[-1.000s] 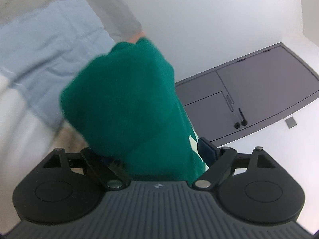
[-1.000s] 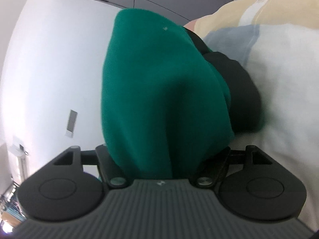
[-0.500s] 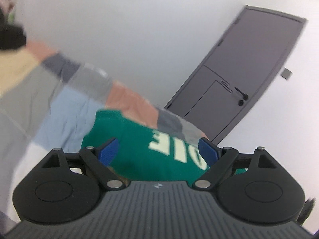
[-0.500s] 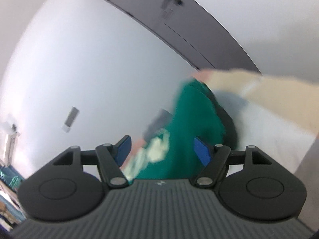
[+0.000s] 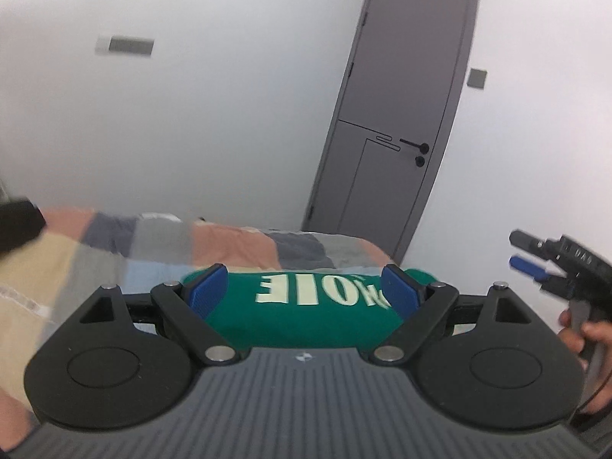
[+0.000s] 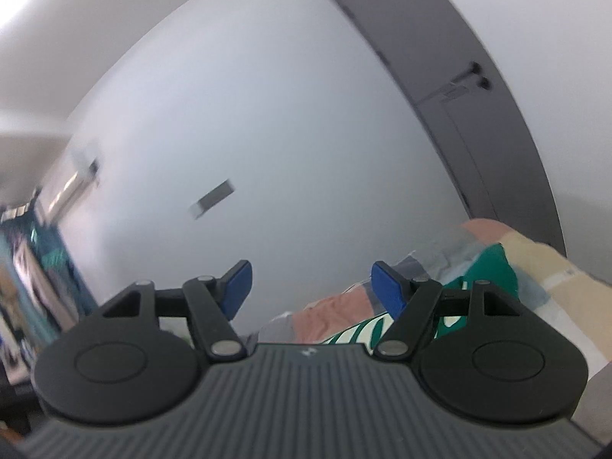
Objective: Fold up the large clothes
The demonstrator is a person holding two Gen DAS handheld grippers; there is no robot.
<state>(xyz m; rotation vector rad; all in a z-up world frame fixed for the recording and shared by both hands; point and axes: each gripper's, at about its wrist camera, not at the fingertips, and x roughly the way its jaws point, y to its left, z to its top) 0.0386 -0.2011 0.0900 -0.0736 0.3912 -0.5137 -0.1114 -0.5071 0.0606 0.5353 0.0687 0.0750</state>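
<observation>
A green garment [image 5: 306, 325] with cream lettering lies folded into a compact bundle on the patchwork bed cover [image 5: 95, 260]. In the left wrist view my left gripper [image 5: 304, 288] hovers above and short of it. Its blue pads [image 5: 208, 287] stand wide apart and touch nothing. At the right edge of that view a hand [image 5: 581, 332] holds my right gripper [image 5: 531, 260] in the air beside the bed. In the right wrist view my right gripper [image 6: 312, 287] is open and empty, facing the wall. The green garment [image 6: 493, 267] shows low on the right, partly behind one finger.
A grey door [image 5: 401, 114] stands shut in the white wall beyond the bed. A dark object [image 5: 15, 222] lies at the bed's left edge. In the right wrist view, blurred colourful clutter [image 6: 23, 267] fills the far left.
Both grippers have risen and rolled upright, away from the green garment that filled their jaws a second ago. It now lies on the bed with its lettering showing.
</observation>
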